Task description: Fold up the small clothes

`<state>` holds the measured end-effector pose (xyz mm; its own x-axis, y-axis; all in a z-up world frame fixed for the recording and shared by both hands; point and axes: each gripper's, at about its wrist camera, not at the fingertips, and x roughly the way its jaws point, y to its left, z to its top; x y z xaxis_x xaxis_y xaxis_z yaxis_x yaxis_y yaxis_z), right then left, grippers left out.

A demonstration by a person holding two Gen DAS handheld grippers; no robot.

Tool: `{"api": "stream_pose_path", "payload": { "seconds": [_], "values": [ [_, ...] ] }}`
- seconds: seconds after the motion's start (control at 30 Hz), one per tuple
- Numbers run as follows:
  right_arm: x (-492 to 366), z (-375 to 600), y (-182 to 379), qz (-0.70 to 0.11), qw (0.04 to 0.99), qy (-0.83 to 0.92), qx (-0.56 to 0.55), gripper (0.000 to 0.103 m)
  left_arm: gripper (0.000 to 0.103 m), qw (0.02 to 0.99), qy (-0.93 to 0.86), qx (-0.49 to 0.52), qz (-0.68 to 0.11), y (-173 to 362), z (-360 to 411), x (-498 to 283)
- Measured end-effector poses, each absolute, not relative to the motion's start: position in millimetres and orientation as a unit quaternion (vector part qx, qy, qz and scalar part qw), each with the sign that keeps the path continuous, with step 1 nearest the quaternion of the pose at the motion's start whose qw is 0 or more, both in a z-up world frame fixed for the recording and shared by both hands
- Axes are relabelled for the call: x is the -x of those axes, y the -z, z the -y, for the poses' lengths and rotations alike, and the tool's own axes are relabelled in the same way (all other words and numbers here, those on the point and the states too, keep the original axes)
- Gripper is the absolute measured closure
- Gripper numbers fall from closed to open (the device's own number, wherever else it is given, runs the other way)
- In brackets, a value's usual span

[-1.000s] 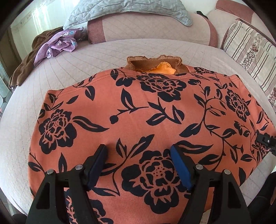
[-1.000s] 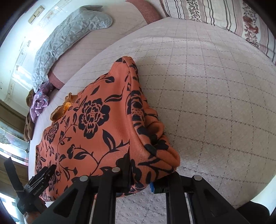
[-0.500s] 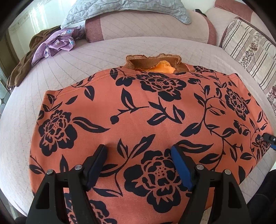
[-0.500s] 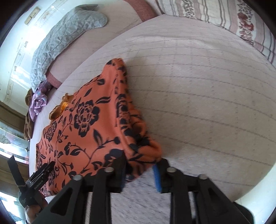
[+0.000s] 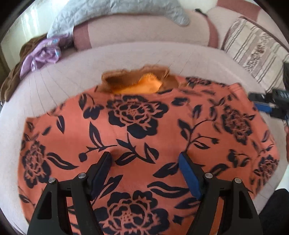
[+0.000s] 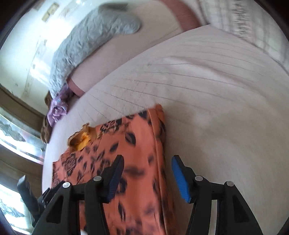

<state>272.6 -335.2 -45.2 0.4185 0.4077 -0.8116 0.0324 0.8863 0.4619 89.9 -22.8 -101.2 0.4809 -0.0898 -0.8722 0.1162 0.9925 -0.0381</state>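
My right gripper [image 6: 147, 173] had the folded corner of the orange floral garment [image 5: 140, 137] pinched a second ago. Now its fingers [image 6: 180, 179] are opening and nothing's squeezed, the garment's edge just runs underneath between them. It's also slid off toward 3 o'clock of the cloth. My left gripper [image 5: 144, 171] hasn't changed, fingers spread wide over the fabric, not gripping. The garment lies flat on the bed [image 5: 126, 59], brown collar [image 5: 133, 77] at 12 o'clock. Further out: purple clothes [image 5: 43, 56] at 10 o'clock, grey quilted blanket [image 5: 115, 10] on the headboard at 12, striped pillow [image 5: 256, 47] at 2.
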Motion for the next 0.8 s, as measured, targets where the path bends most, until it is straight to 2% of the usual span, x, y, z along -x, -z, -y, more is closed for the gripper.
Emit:
{"api": "stream_pose_path", "payload": {
  "seconds": [0.1, 0.13, 0.17, 0.2, 0.3, 0.47, 0.53, 0.6, 0.7, 0.73, 0.8],
  "values": [
    [-308, 319, 60, -0.546, 0.809, -0.118, -0.183, 0.044, 0.025, 0.864, 0.062, -0.021, -0.499, 104, 24, -89],
    [-314, 314, 64, -0.553, 0.805, -0.122, -0.176, 0.049, 0.024, 0.865, 0.061, -0.024, -0.498, 105, 26, -89],
    [-318, 308, 67, -0.56, 0.802, -0.127, -0.165, 0.061, 0.023, 0.865, 0.062, -0.026, -0.497, 107, 26, -89],
    [-320, 302, 70, -0.567, 0.801, -0.126, -0.146, 0.087, 0.021, 0.866, 0.063, -0.026, -0.496, 107, 26, -90],
    [-320, 296, 64, -0.56, 0.818, -0.087, -0.101, 0.088, 0.019, 0.867, 0.063, -0.028, -0.493, 110, 29, -91],
    [-324, 313, 71, -0.563, 0.812, -0.058, -0.146, 0.087, 0.019, 0.862, 0.064, -0.025, -0.502, 104, 25, -94],
    [-320, 321, 66, -0.56, 0.811, -0.041, -0.163, 0.064, 0.019, 0.865, 0.058, -0.012, -0.499, 94, 11, -91],
    [-310, 336, 60, -0.562, 0.807, -0.002, -0.182, 0.046, 0.019, 0.874, 0.044, 0.004, -0.483, 83, -10, -78],
    [-282, 342, 30, -0.525, 0.834, -0.001, -0.171, 0.046, 0.021, 0.859, 0.017, 0.036, -0.511, 92, -47, -66],
    [-271, 342, 21, -0.514, 0.839, -0.009, -0.176, 0.046, 0.024, 0.846, 0.01, 0.048, -0.531, 104, -61, -65],
    [-250, 335, 5, -0.493, 0.845, -0.046, -0.204, 0.046, 0.03, 0.855, 0.018, 0.042, -0.516, 101, -68, -57]
  ]
}}
